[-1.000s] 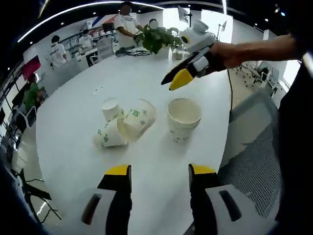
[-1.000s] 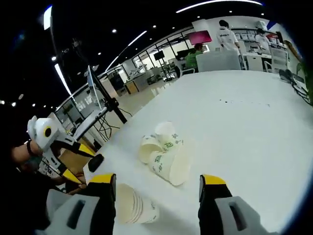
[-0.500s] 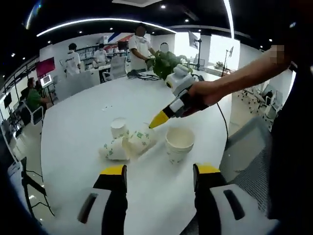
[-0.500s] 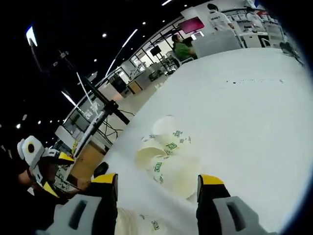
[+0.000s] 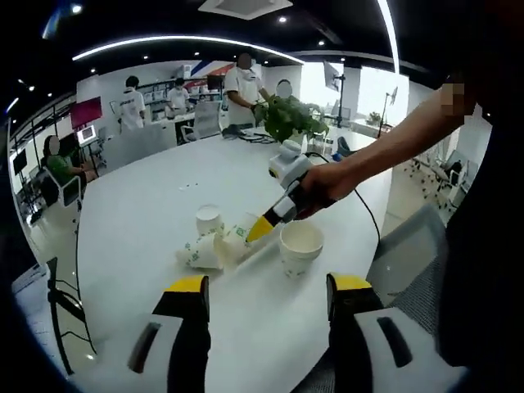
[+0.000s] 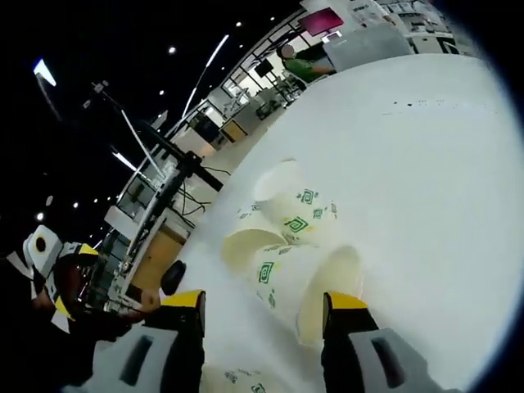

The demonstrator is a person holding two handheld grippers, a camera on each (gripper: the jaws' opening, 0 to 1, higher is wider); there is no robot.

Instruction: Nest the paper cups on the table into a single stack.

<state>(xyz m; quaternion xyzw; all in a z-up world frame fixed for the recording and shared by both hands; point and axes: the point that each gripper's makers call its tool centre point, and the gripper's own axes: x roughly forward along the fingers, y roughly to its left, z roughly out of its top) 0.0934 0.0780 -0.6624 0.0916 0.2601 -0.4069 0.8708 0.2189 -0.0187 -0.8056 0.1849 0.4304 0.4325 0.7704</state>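
Note:
On the white round table (image 5: pixel 147 188), a stack of nested paper cups (image 5: pixel 300 246) stands upright. Left of it two cups lie on their sides (image 5: pixel 201 250) (image 5: pixel 235 240), and one cup stands upside down (image 5: pixel 210 219). My left gripper (image 5: pixel 270 286) hovers open, well short of the cups. My right gripper (image 5: pixel 260 230) reaches in from the right, its yellow tips at the nearer lying cup. In the right gripper view, my right gripper (image 6: pixel 264 301) is open with that lying cup (image 6: pixel 286 274) just ahead between the jaws. Another lying cup (image 6: pixel 246 244) and the upside-down cup (image 6: pixel 282 184) sit beyond, with the stack (image 6: pixel 237 380) at the bottom.
A potted plant (image 5: pixel 286 119) and several people stand at the table's far side. A mesh chair (image 5: pixel 409 246) is at the near right edge, and other chairs (image 5: pixel 65 190) are on the left. A dark tripod stand (image 6: pixel 168 155) rises beyond the table edge.
My right gripper has dropped closer to the lying cups, which now look larger between its jaws. The left gripper has stayed open, and its view has drawn back slightly.

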